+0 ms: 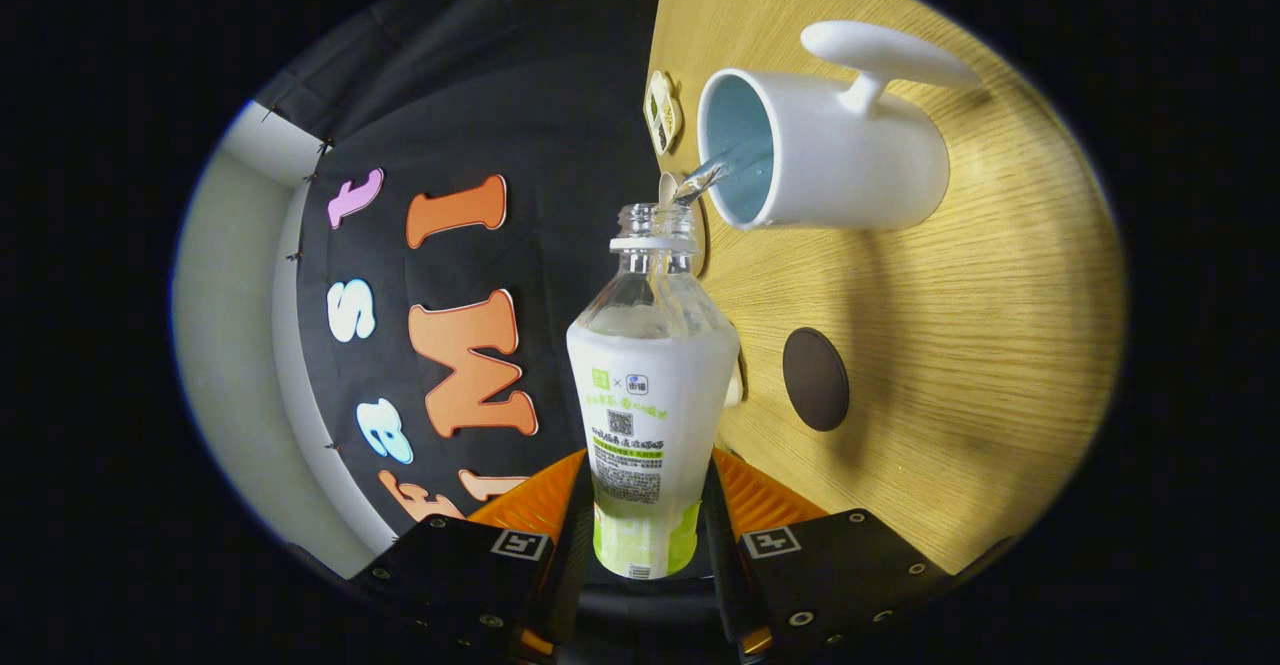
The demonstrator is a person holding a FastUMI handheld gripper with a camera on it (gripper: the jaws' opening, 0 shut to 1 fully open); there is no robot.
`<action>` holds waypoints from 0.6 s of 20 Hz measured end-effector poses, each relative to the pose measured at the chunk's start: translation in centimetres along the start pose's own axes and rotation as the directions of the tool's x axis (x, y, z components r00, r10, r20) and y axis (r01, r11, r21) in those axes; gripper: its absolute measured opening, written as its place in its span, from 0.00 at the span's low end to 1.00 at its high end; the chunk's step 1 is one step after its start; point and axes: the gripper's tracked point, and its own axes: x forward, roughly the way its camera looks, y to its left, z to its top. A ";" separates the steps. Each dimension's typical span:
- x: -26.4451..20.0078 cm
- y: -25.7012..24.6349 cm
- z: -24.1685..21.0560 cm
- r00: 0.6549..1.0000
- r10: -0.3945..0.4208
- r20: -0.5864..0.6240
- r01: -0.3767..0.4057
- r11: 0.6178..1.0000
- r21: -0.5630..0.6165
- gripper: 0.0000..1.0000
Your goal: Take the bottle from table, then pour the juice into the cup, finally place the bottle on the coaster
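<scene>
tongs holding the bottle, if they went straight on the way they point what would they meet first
Probably the white cup: the bottle clamped in the tongs has its mouth right at the cup's rim, pouring. Depth is hard to judge.

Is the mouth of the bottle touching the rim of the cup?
Apart. In the gripper view a gap shows between the bottle mouth and the cup rim, with a stream of liquid bridging it. The gripper fingers clamp the bottle.

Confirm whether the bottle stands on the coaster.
No, the bottle is held between the fingers, tipped toward the cup, apart from the coaster.
</scene>
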 end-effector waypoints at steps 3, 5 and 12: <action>0.0 0.2 0.1 1.000 0.019 -0.001 -0.018 0.999 0.026 0.56; -0.1 0.3 0.4 0.999 0.036 0.001 -0.036 0.998 0.050 0.56; 0.1 1.6 0.9 0.998 0.064 0.009 -0.064 0.993 0.103 0.56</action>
